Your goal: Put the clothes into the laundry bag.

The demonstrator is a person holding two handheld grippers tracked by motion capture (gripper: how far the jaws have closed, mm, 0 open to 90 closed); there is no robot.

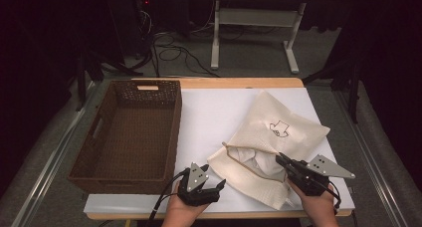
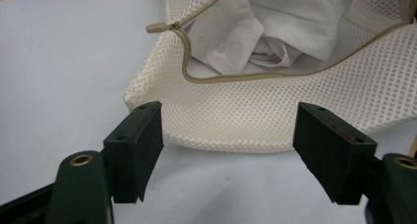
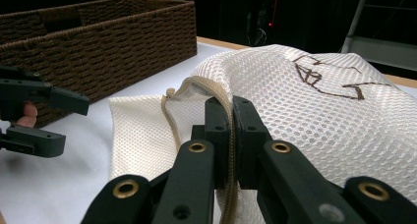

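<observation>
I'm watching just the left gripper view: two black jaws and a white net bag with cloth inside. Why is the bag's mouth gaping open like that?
Observer: The right gripper is shut on the zipper edge of the mesh bag and holds it up.
Operator: Is anything printed on the bag?
Observer: Yes, a small dark line drawing on its upper face.
Operator: What else is on the table?
Observer: A brown woven basket stands to the bag's left in the high view, nothing inside that I can make out.
Operator: Who holds my gripper?
Observer: A person's hand; the left gripper hangs open, just short of the bag's near corner.
</observation>
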